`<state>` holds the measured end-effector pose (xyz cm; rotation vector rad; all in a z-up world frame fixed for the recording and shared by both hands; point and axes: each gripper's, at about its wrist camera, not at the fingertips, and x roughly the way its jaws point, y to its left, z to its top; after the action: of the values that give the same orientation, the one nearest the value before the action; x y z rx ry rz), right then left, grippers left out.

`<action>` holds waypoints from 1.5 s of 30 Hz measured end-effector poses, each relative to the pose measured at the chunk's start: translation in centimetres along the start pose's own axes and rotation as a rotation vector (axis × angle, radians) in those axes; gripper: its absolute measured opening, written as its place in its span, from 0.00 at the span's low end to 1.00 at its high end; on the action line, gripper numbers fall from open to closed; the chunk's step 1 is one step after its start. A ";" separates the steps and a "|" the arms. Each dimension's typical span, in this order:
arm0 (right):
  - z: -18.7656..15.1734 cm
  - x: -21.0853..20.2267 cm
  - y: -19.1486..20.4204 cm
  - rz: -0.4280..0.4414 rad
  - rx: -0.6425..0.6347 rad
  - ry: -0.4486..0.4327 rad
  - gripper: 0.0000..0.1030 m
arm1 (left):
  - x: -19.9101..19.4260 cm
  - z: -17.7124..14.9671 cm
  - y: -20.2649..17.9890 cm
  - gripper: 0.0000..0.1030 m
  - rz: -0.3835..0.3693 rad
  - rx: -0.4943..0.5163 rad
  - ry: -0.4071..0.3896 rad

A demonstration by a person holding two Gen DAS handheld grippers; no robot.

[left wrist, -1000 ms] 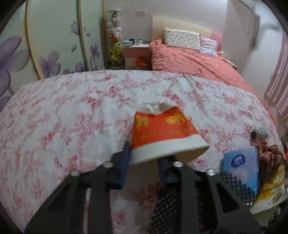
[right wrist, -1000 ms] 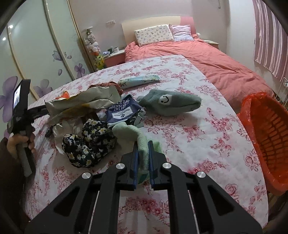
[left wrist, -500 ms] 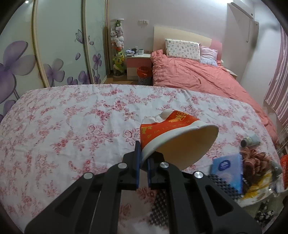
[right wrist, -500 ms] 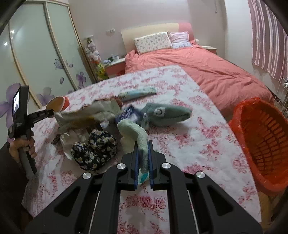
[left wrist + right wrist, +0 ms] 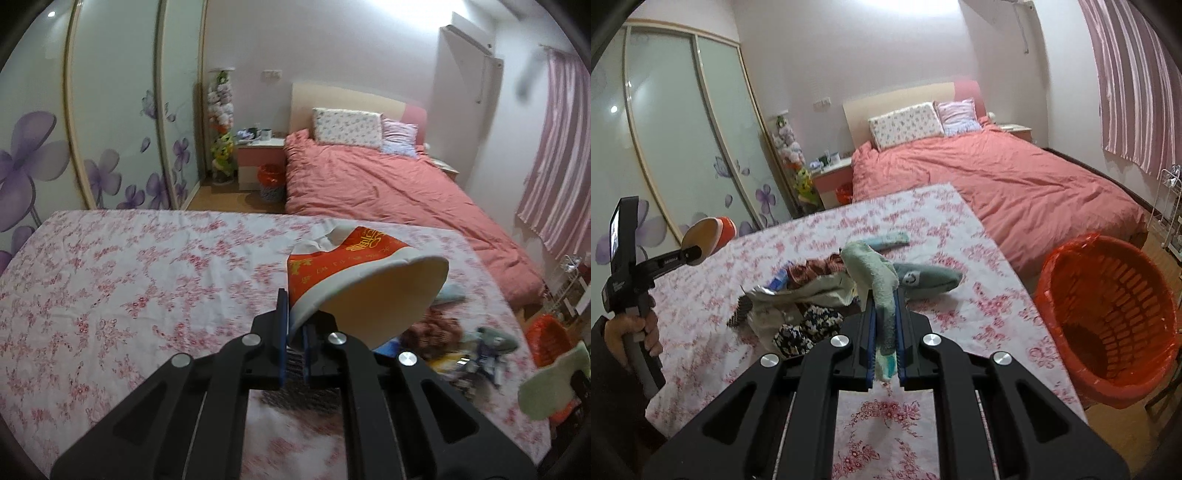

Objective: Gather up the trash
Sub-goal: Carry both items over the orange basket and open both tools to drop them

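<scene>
Paper cup (image 5: 354,273), gold lettering unreadable, now lifted off the bedspread (image 5: 147,266).

The right gripper (image 5: 885,325) has its jaws clamped on a pale green sock (image 5: 877,280), lifted above the flowered bench (image 5: 960,236). Behind it, at twelve o'clock, lies a heap of cloth and wrappers (image 5: 798,295) with a grey-green sock (image 5: 925,278) beside it. An orange basket (image 5: 1108,317) stands at three o'clock. At nine o'clock a hand (image 5: 635,330) holds the left gripper (image 5: 692,254), closed on a paper cup (image 5: 711,238).
</scene>
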<state>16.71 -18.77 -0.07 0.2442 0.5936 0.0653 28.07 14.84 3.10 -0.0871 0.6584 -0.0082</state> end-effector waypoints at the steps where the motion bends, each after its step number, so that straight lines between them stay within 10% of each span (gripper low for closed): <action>1: 0.0 -0.5 -0.2 -0.002 0.003 -0.010 0.09 | -0.7 0.0 -0.7 0.07 -0.014 0.004 -0.005; 21: 1.1 -6.0 -9.6 -0.213 0.126 -0.190 0.09 | -6.2 -4.8 -20.0 0.07 -0.385 0.158 0.026; 45: 0.3 -3.5 -21.0 -0.320 0.296 -0.207 0.09 | 1.1 -12.0 -39.4 0.08 -0.644 0.297 0.239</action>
<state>13.75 -39.62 -3.08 0.4337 0.4283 -0.3559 22.43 -25.42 -3.74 -0.0079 0.8376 -0.7441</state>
